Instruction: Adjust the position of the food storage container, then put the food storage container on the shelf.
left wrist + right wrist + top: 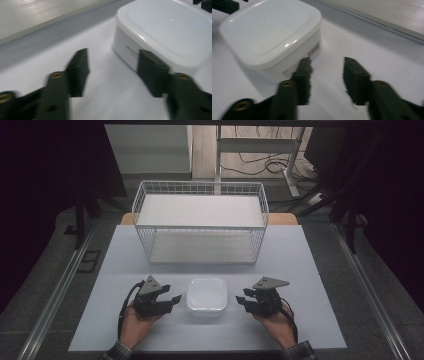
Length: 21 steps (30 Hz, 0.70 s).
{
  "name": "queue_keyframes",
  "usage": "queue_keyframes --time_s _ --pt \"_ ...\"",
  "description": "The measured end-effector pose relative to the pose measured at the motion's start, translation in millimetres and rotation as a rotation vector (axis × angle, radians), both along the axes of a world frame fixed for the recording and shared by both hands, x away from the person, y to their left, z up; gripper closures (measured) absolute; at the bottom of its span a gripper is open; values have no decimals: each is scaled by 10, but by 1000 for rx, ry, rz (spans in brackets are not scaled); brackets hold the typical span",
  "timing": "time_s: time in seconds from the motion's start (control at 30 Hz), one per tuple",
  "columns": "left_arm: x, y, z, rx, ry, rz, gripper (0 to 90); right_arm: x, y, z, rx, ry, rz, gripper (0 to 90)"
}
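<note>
On the worktop [150, 330], the left tool [172, 301] and right tool [241, 301] flank the white lidded box [206, 296], both spread and pinching nothing.

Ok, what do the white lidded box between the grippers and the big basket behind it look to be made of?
The lidded box: probably plastic, milky white and semi-glossy, with soft highlights on its lid and a printed label on one side. The basket: thin wire mesh, apparently white-coated metal, since you see through its grid walls.
</note>
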<state>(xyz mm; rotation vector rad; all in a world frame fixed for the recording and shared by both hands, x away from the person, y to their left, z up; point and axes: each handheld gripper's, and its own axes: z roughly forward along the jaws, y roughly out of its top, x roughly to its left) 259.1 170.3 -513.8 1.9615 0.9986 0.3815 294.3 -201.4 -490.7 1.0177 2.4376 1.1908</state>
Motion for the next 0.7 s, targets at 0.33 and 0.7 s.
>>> queue_keyframes --time_s 0.33,0.7 --pt "-89 49 -34 -30 52 -15 79 -124 0 -58 5 63 27 205" --pt "-26 -64 142 -52 22 -64 134 -80 105 83 39 77 27 261"
